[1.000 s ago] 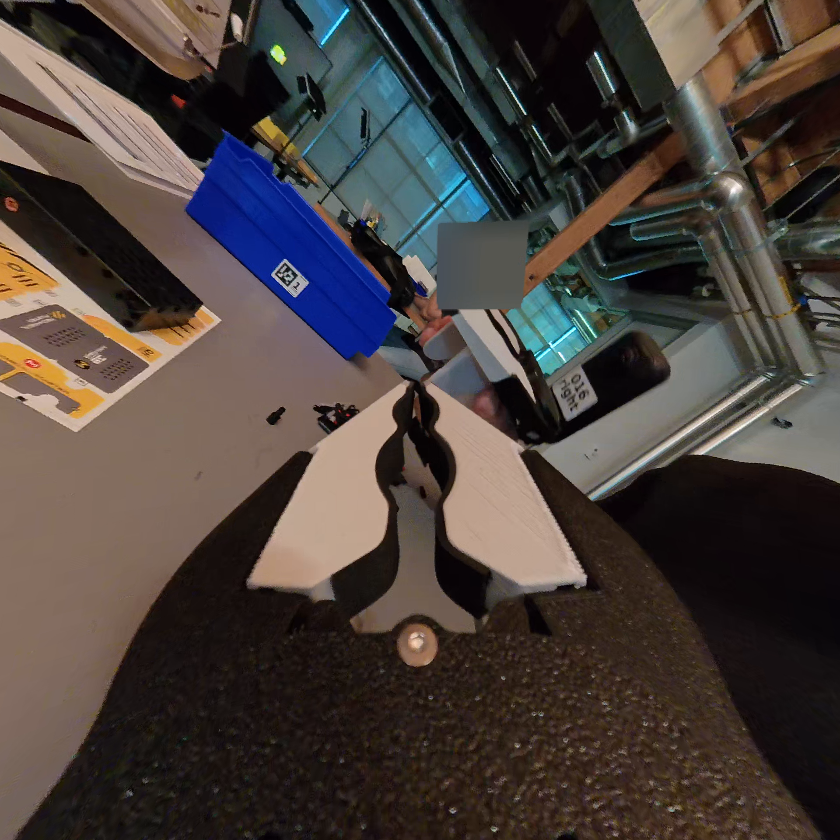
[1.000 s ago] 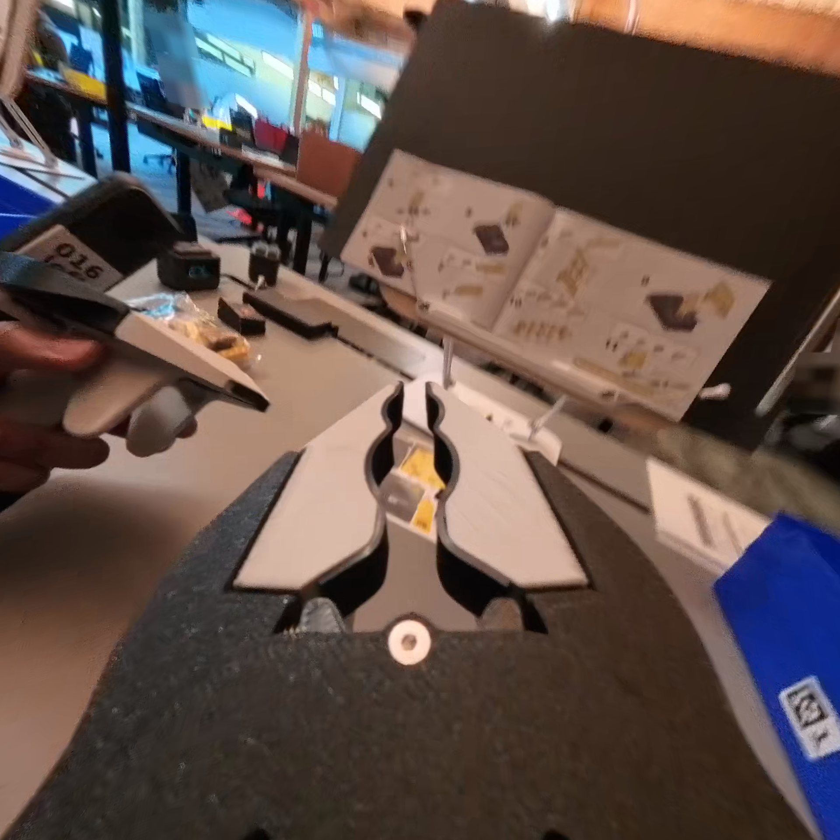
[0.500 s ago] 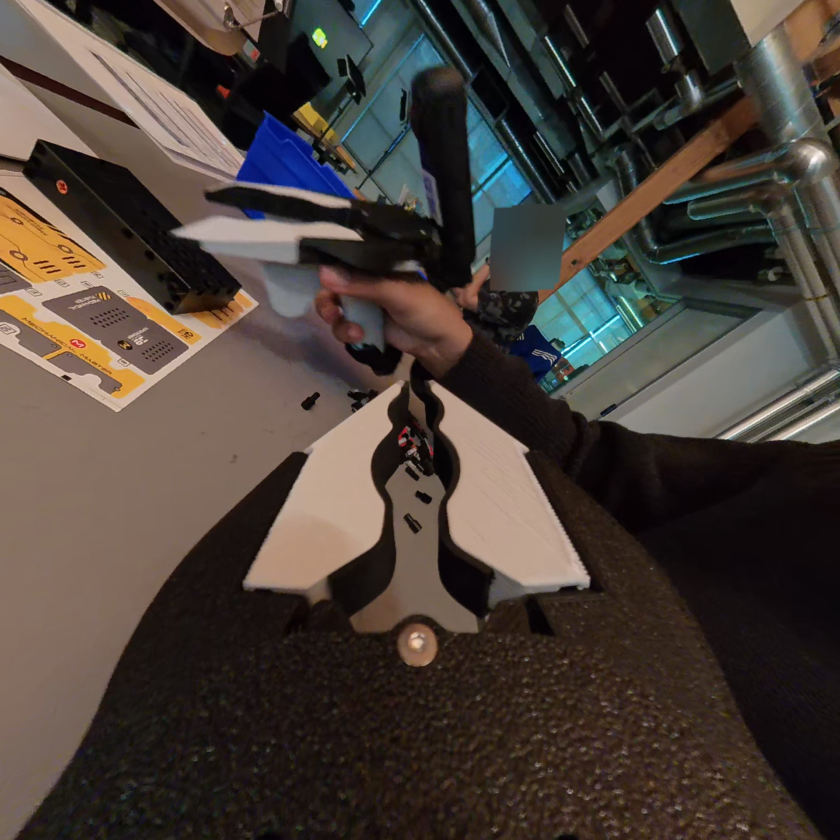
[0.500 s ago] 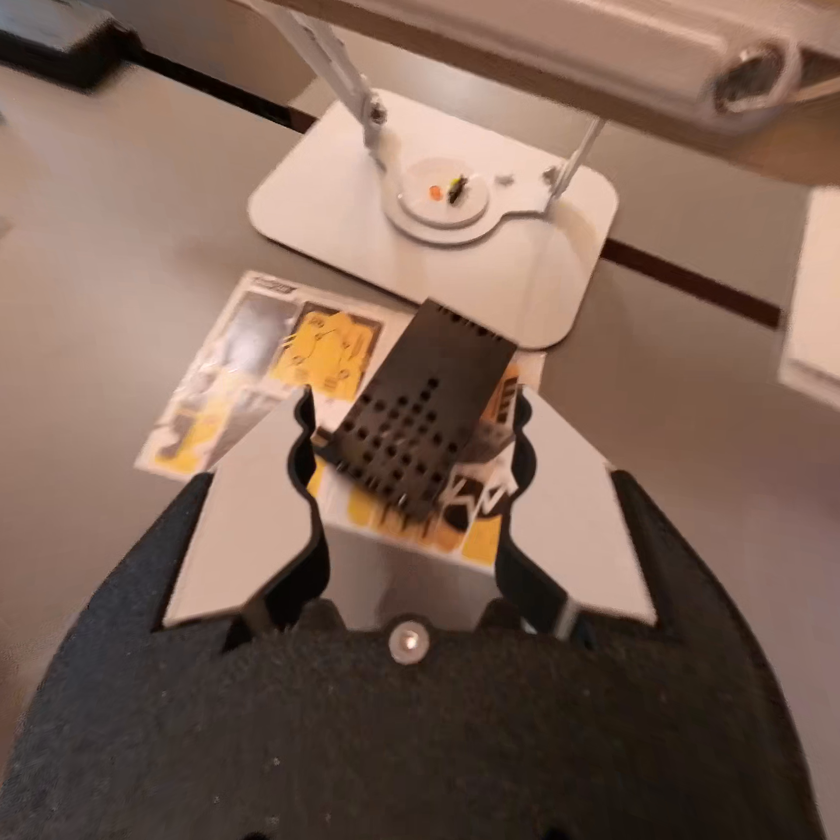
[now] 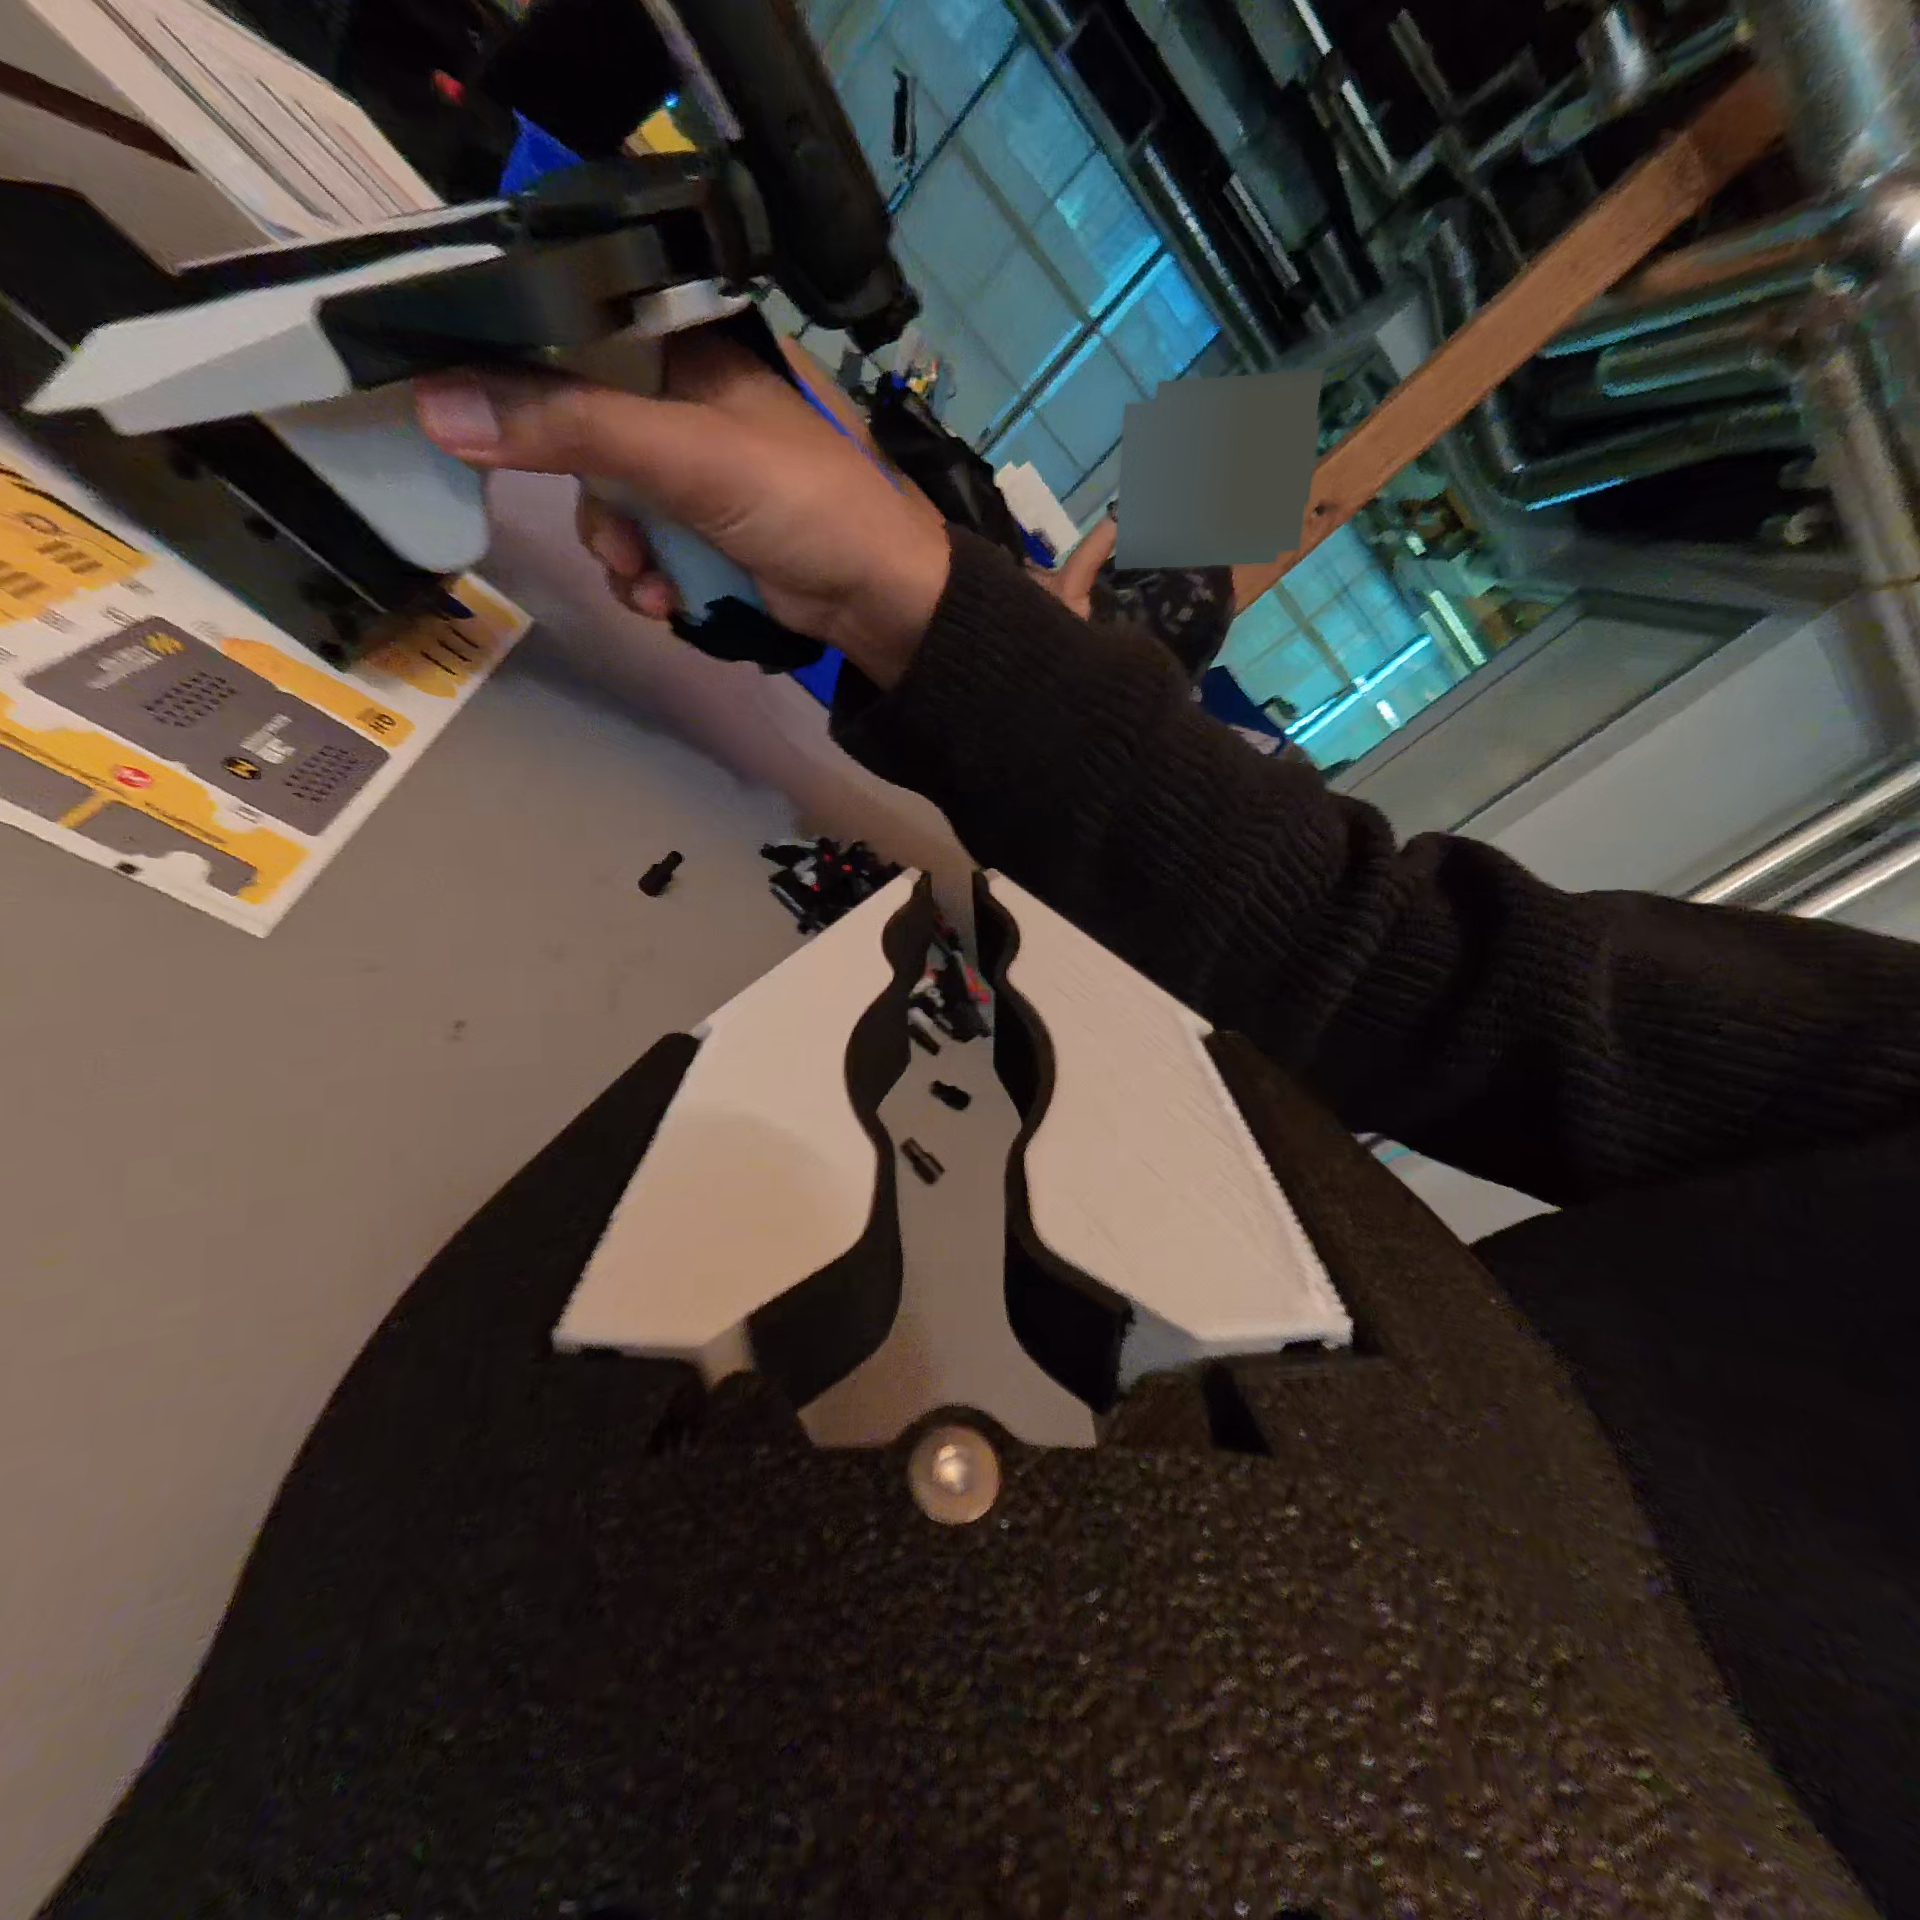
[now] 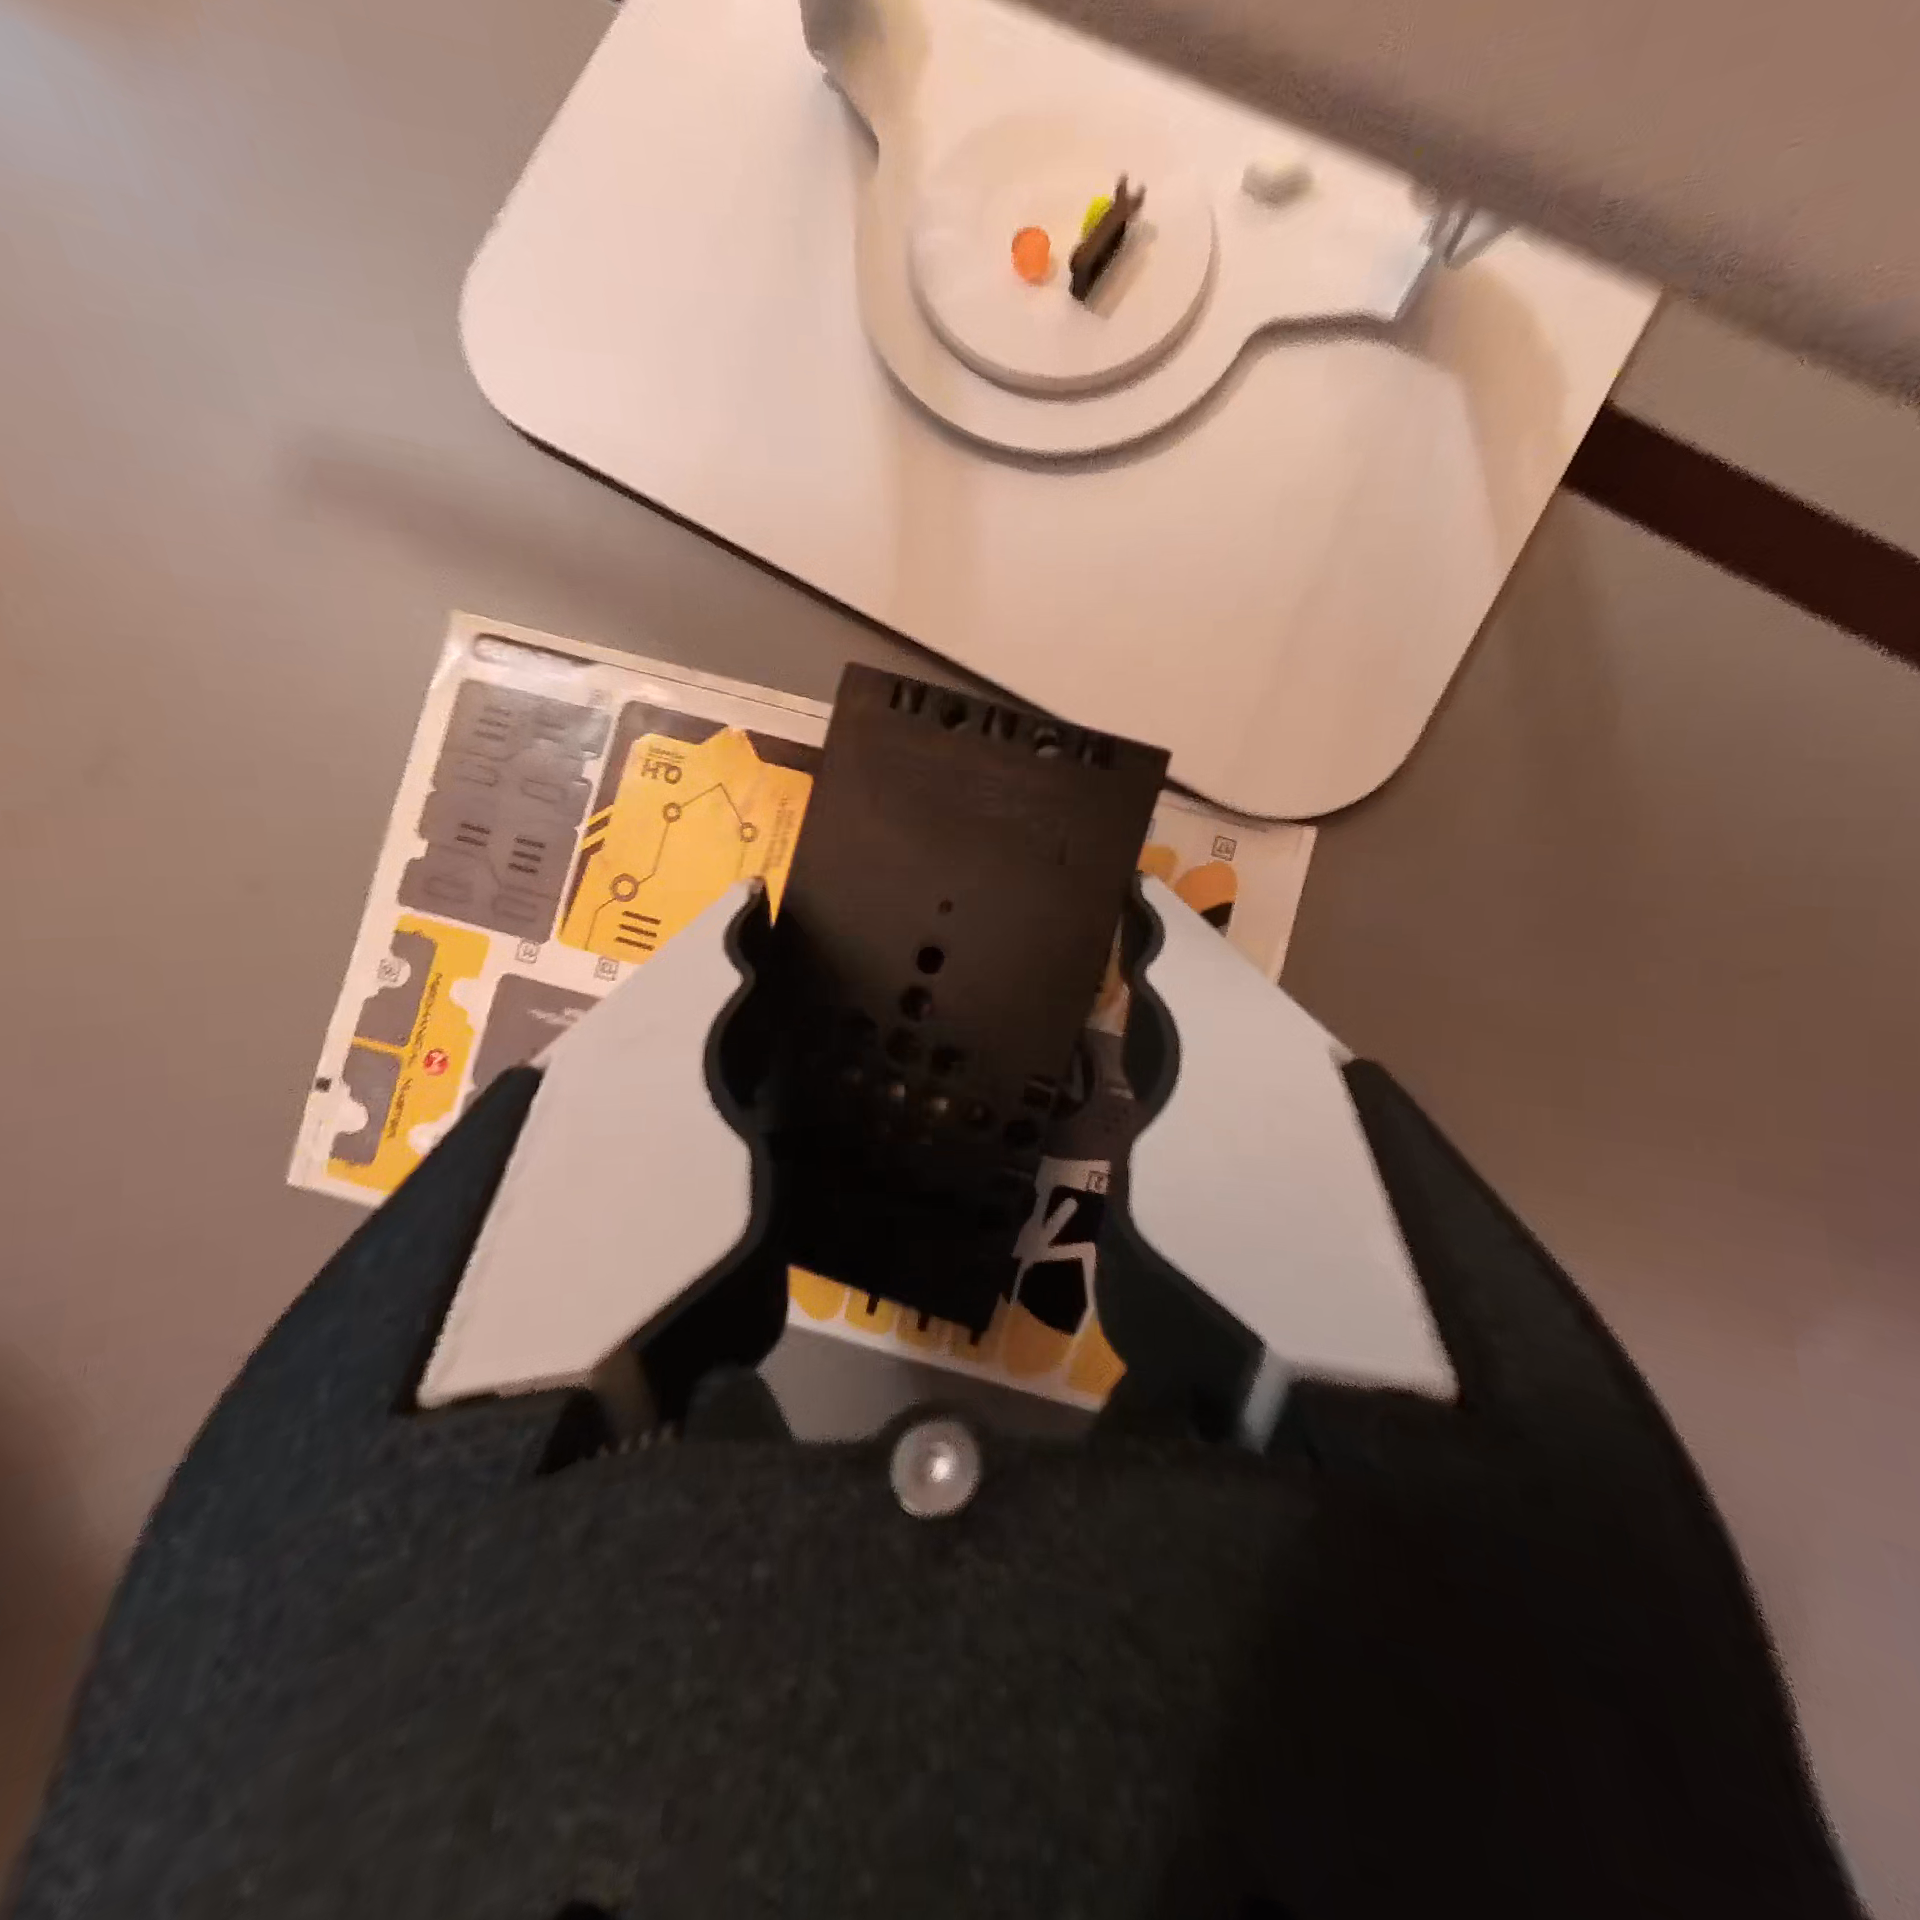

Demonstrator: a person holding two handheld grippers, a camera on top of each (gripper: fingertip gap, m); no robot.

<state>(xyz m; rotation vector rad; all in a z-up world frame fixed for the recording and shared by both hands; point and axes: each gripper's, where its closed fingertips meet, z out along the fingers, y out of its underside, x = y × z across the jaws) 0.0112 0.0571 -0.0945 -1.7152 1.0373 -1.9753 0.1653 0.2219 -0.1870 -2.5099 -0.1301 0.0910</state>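
Observation:
My right gripper (image 6: 951,899) is open and points down over a black perforated box (image 6: 987,810), one finger on each side of it. The box lies on a yellow and grey sticker sheet (image 6: 520,883). The left wrist view shows this gripper (image 5: 114,343) from the side, held by a hand (image 5: 727,488), low over the box (image 5: 260,530) and the sheet (image 5: 208,727). My left gripper (image 5: 945,883) is shut and empty above the grey table (image 5: 312,1143). It points at a small heap of black pins (image 5: 831,878).
A white stand base (image 6: 1039,520) sits just beyond the box, with a dark seam in the table (image 6: 1766,520) behind it. A single black pin (image 5: 660,873) lies left of the heap. A dark sleeve (image 5: 1247,831) crosses in front of my left gripper. White printed sheets (image 5: 260,135) lie far left. About 25 cm separates my left fingertips from my right.
My right gripper swung from facing an open booklet to pointing down, opened, and came down around the black box. My left gripper stayed shut and turned slightly.

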